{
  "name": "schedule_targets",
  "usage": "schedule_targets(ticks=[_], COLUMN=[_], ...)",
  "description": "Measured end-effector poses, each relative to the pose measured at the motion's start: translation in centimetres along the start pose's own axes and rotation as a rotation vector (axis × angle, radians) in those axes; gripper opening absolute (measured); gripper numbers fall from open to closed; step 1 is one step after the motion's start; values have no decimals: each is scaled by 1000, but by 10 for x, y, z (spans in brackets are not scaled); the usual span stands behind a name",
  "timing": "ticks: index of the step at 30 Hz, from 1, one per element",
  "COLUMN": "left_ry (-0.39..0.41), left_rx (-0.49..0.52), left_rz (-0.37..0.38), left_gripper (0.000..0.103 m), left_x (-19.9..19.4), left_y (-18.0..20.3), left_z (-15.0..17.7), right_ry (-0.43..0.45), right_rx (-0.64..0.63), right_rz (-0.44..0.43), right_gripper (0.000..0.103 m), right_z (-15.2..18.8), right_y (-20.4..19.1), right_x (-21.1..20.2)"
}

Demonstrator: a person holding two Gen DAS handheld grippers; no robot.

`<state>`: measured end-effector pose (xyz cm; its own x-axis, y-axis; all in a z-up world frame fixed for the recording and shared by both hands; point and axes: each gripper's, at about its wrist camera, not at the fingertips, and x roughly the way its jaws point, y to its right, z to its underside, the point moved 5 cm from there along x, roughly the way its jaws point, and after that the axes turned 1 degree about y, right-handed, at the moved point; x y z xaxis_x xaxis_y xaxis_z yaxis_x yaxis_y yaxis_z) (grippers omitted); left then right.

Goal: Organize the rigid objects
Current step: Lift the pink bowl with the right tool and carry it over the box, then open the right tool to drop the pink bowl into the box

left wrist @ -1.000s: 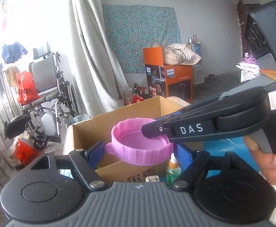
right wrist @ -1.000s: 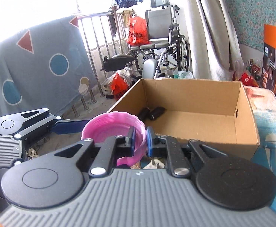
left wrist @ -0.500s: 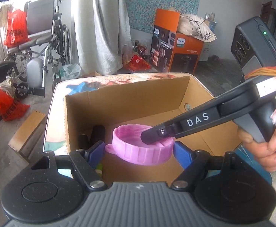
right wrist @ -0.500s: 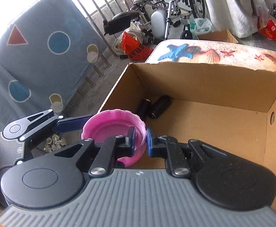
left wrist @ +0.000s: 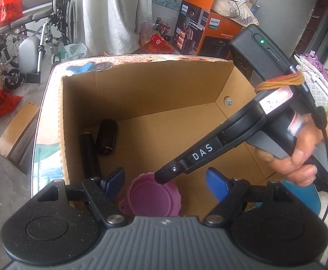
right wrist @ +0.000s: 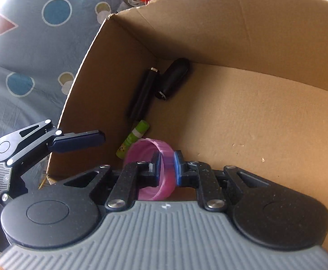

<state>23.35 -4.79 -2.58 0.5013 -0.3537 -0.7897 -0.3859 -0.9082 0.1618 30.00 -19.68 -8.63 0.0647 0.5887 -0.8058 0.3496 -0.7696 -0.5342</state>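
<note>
The right gripper (right wrist: 165, 168) is clamped on the ribbed wall of a pink plastic lid (right wrist: 161, 157), one blue pad inside the rim and one outside. The lid stands tilted nearly on edge; its round opening faces left in the right wrist view, so its flat axis runs roughly across the box rather than up. In the left wrist view the same lid (left wrist: 154, 199) shows its closed face, with a small tab at its lower left, and the right gripper's finger tip (left wrist: 164, 176) overlaps its top edge. The lid hangs inside the cardboard box (right wrist: 265, 117), low and near the front wall; whether it touches the floor cannot be told.

The left gripper (left wrist: 165, 183) hovers over the box's near edge with its jaws spread wide and nothing between the pads, the lid lying past them.

Just beyond the lid a green tube (right wrist: 133, 136) lies along the left wall, pointing away. Farther along that wall lies a slim black cylinder (right wrist: 142, 94), then a stubby black cylinder (right wrist: 173, 78) angled into the far left corner.

To the right of these the box floor is bare cardboard all the way to the right wall. The far rim is ragged and torn. Behind the box stand a wheelchair (left wrist: 40, 29) and an orange Philips carton (left wrist: 206, 27).
</note>
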Motion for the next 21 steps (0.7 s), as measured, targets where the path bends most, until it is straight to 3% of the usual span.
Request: schedule_targets(ticks=[4, 9, 12, 15, 21], left_ry=[17, 105, 173, 248, 345], left_rx=[-13, 32, 59, 79, 125], left_rz=[18, -13, -16, -7, 35], left_gripper=[81, 86, 89, 91, 96], left_x=[-4, -23, -41, -65, -112], left_y=[1, 10, 17, 24, 42], left_z=[-2, -6, -6, -3, 20], right_ry=[-69, -63, -3, 65, 299], right_rx=[-11, -25, -12, -9, -91], right_rz=[-6, 8, -15, -37, 0], right_gripper=[11, 13, 15, 25, 36], right_z=[-2, -5, -5, -1, 43], right_y=[-2, -6, -7, -11, -31], right_x=[15, 18, 7, -16, -104])
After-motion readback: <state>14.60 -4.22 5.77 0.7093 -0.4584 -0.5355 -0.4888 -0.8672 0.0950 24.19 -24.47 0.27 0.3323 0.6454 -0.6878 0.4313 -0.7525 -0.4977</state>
